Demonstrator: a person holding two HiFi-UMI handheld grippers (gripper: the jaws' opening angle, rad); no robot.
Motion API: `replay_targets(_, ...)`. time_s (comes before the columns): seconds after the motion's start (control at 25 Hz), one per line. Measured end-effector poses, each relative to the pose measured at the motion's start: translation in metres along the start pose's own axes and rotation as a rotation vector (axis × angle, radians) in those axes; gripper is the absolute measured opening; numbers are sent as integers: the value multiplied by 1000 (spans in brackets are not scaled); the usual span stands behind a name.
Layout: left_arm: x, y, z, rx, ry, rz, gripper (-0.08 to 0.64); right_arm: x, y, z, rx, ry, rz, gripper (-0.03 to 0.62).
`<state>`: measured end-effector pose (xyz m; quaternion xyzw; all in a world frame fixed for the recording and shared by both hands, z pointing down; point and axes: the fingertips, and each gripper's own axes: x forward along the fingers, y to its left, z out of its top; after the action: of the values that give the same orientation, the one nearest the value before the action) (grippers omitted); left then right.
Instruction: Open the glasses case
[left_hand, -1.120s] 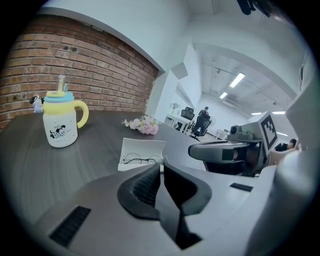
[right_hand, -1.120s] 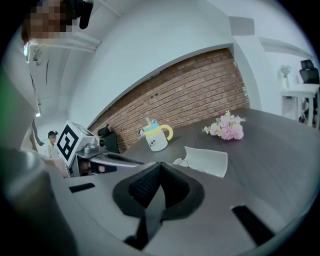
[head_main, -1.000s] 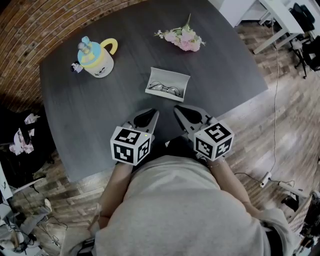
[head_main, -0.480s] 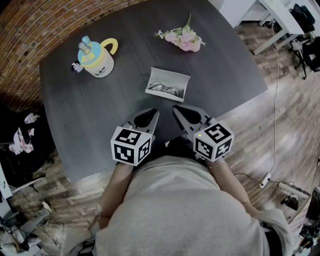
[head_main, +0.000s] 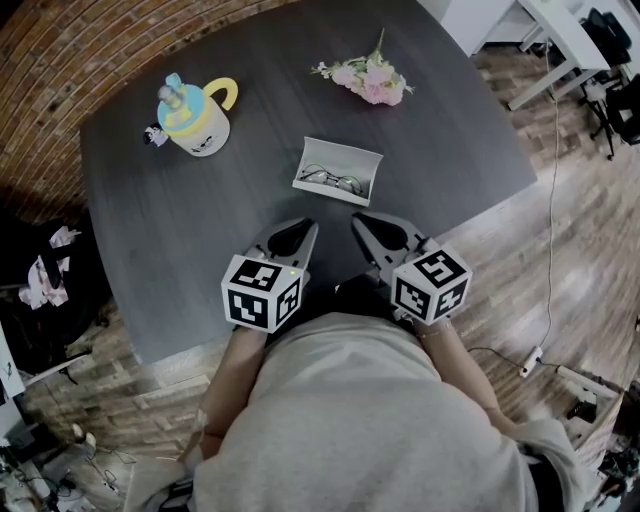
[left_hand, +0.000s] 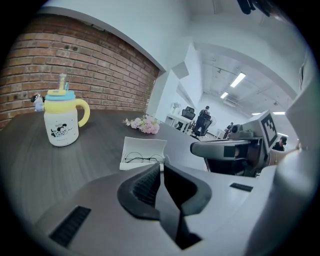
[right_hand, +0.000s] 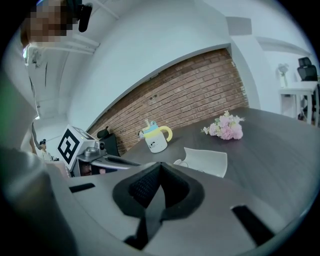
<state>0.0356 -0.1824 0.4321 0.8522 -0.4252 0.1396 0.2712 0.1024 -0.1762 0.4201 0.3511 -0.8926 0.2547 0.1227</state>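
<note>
Nothing on the tabletop (head_main: 455, 140) has shifted over the last second, and both grippers hold the same spots as before. The glasses case (head_main: 338, 172) lies open near the middle of the tabletop, a little toward the near edge where the person stands, its white lid raised and a pair of thin-rimmed glasses (head_main: 330, 181) resting inside. Just short of it, at the near edge, the left gripper (head_main: 306, 228) and the right gripper (head_main: 360, 222) point toward the case side by side without touching it. Each has its jaws closed together with nothing between them, as each gripper view shows. The marker cubes (head_main: 262, 292) sit behind them, close to the person's body. Further out, a white mug with a yellow handle and blue lid (head_main: 197, 118) stands toward the far left corner with a small figurine (head_main: 153, 135) just beside it, and a bunch of pink flowers (head_main: 366, 78) lies near the far edge
</note>
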Motion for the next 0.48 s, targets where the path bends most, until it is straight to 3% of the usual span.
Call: replay_targets(0.48, 2, -2, -3, -1, 10, -8, 40, -1, -7, -7, 20, 22, 0, 6)
